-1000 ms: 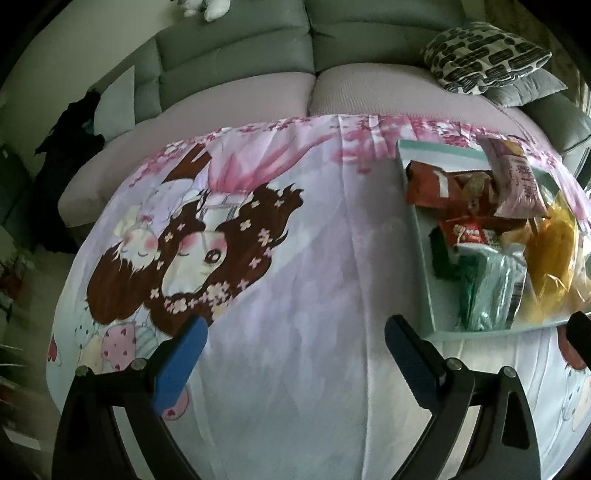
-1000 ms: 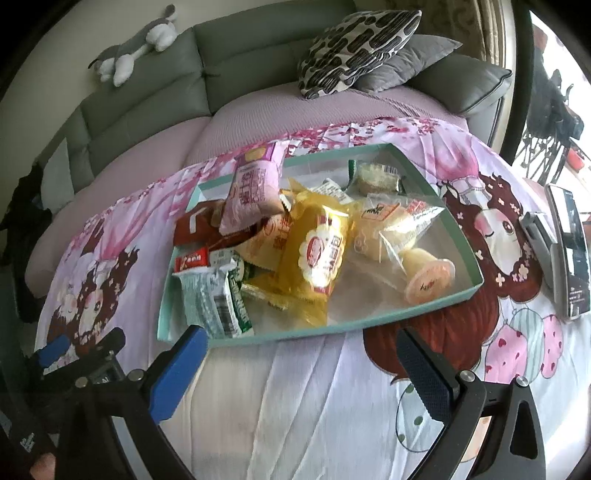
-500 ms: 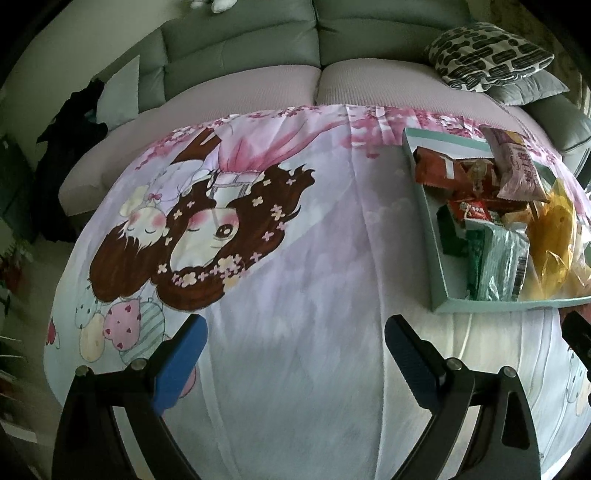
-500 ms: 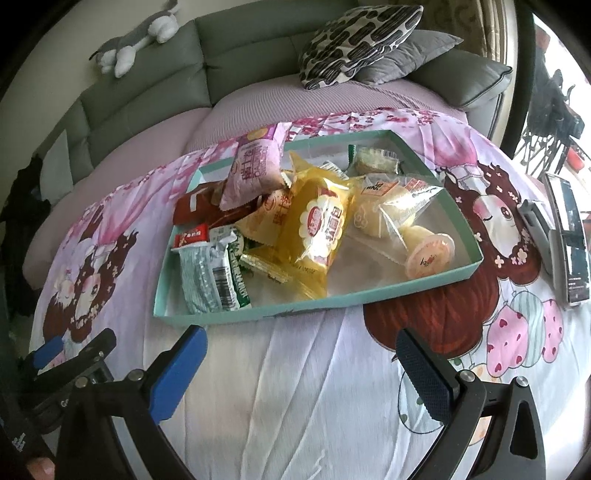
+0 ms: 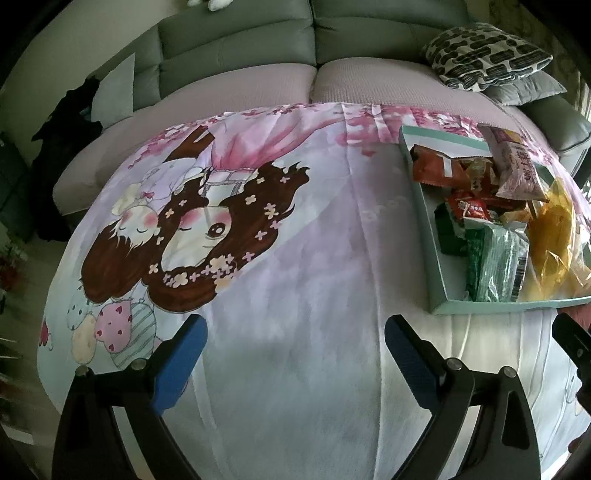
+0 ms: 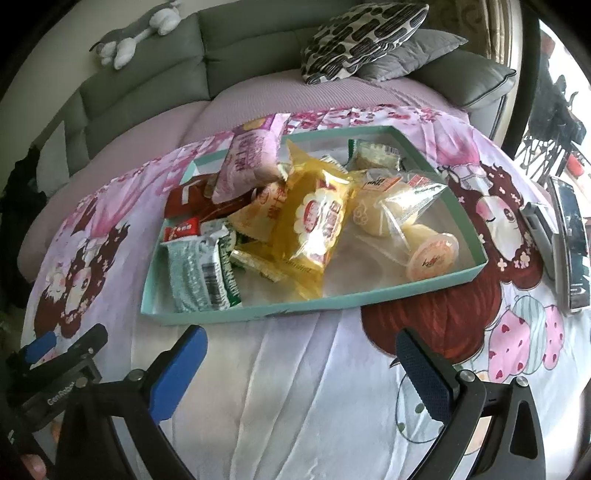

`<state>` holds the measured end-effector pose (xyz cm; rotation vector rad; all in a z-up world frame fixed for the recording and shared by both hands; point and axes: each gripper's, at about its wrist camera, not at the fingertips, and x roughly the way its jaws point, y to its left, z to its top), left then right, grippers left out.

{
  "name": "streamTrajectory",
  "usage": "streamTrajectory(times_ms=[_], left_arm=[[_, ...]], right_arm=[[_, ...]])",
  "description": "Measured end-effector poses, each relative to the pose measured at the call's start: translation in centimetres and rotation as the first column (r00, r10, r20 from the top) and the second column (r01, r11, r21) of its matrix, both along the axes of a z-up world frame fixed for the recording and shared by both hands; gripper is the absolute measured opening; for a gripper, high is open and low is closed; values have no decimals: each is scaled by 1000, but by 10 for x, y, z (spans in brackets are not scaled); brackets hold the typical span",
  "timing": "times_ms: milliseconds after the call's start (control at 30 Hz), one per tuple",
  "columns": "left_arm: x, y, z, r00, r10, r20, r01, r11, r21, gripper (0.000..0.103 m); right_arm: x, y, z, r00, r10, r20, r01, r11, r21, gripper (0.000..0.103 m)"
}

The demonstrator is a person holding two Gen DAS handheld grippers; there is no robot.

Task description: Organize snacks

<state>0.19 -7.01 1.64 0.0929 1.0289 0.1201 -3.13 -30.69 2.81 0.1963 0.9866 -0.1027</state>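
A shallow teal tray (image 6: 258, 311) (image 5: 424, 206) lies on the cartoon-print cloth, heaped with snack packets. Among them are a yellow bag (image 6: 317, 218) (image 5: 554, 236), a pink bag (image 6: 247, 162) (image 5: 519, 170), a green-and-white pack (image 6: 201, 269) (image 5: 495, 266), red wrappers (image 6: 181, 229) (image 5: 436, 166), clear-wrapped cakes (image 6: 391, 210) and a jelly cup (image 6: 432, 254). My right gripper (image 6: 299, 365) hovers open just in front of the tray's near rim, nothing between its fingers. My left gripper (image 5: 295, 350) is open and empty over bare cloth, left of the tray.
A grey sofa (image 6: 258, 48) with a patterned cushion (image 6: 362, 37) and a plush toy (image 6: 136, 33) runs along the back. Two phone-like devices (image 6: 569, 236) lie on the cloth right of the tray. The left gripper's body (image 6: 55, 365) shows at the right view's lower left.
Both grippers have drawn back from the tray toward the near edge of the cloth. They stay open. The snacks have not moved.
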Motion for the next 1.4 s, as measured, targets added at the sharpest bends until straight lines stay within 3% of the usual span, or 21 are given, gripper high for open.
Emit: streamTrajectory(times_ms=[400, 1400], left_arm=[[6, 8, -1, 999, 34, 6, -34, 999, -22, 97], [7, 6, -2, 1000, 18, 3, -18, 999, -28, 97]], right_arm=[[4, 0, 0, 1000, 0, 8, 0, 1000, -7, 103], [5, 1, -2, 1000, 2, 8, -2, 1000, -1, 103]])
